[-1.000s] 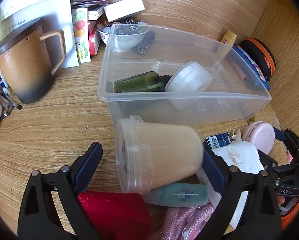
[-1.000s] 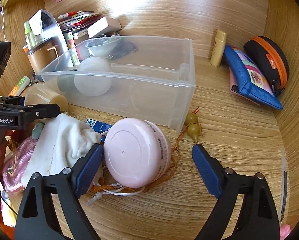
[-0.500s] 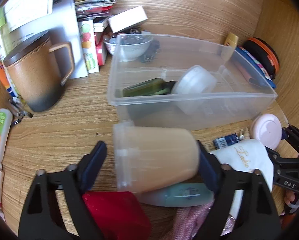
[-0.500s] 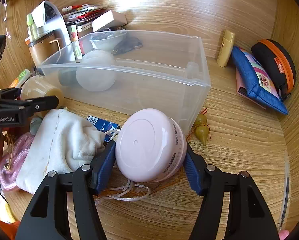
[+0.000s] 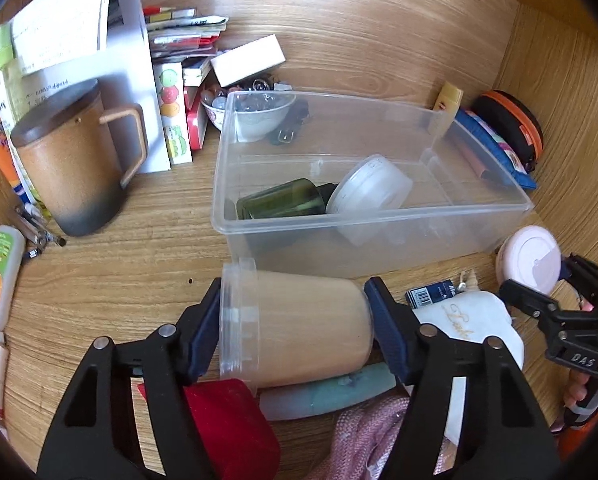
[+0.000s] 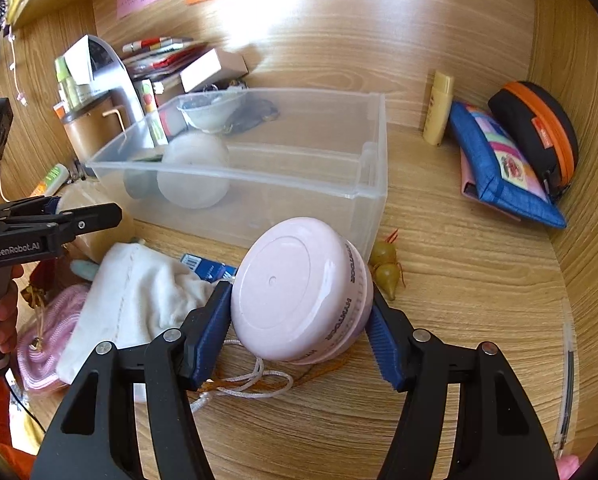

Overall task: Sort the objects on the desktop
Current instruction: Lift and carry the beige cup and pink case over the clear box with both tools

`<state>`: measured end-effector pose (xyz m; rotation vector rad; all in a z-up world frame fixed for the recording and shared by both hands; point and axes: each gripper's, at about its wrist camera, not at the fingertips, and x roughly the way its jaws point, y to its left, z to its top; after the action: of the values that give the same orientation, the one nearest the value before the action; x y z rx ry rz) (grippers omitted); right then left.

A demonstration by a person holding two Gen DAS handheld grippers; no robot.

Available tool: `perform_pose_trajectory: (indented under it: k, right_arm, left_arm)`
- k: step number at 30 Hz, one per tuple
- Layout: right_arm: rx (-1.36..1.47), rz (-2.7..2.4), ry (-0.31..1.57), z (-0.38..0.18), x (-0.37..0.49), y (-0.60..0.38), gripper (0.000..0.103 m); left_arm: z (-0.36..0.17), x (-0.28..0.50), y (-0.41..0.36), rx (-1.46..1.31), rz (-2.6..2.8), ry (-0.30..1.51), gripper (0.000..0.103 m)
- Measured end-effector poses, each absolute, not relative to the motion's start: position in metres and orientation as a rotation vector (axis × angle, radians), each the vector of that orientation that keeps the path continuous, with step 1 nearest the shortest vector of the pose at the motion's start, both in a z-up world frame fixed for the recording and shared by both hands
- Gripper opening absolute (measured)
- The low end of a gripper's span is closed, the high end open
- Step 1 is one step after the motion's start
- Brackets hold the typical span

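Note:
My left gripper [image 5: 295, 330] is shut on a tan plastic cup with a clear lid [image 5: 299, 332], held on its side just in front of the clear plastic bin [image 5: 379, 220]. My right gripper [image 6: 301, 320] is shut on a round pink jar [image 6: 299, 294], lifted a little off the desk near the bin's [image 6: 299, 188] front corner. The pink jar [image 5: 529, 258] and right gripper also show at the right of the left wrist view. The bin holds a dark green bottle [image 5: 283, 202] and a round white container [image 5: 369, 192].
A brown lidded mug [image 5: 71, 168], papers and boxes stand at the back left. A white cloth pouch [image 6: 139, 300], pink cord [image 6: 47, 344], red item [image 5: 227, 424] and teal tube [image 5: 331, 396] lie in front. Blue pouch [image 6: 499, 168], black-orange case [image 6: 535, 124] and yellow tube [image 6: 439, 108] sit right.
Both grippers closed: the left onto the tan cup and the right onto the pink jar. Both objects have been lifted slightly off the desk.

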<state>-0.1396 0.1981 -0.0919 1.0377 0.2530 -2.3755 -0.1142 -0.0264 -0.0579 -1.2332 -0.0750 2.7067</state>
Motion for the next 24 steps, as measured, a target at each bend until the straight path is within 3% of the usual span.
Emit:
perform_pose_trajectory:
  k: [11,16,24]
  right_arm:
    - [1.032,-2.358,0.235,-0.090,-0.135,0.200,0.060]
    - [1.021,-2.364,0.228,-0.087,-0.133,0.202,0.060]
    - [0.997,-2.363,0.173,-0.074,-0.137,0.208,0.060]
  left_arm:
    - [-0.071,-0.120,-0.015,-1.331,2.733,0.054,0.070]
    - [-0.070,-0.116,-0.014,-1.295,2.769,0.082,0.065]
    - [-0.057,-0.115,-0.025,-1.262,2.752,-0.024,0.065]
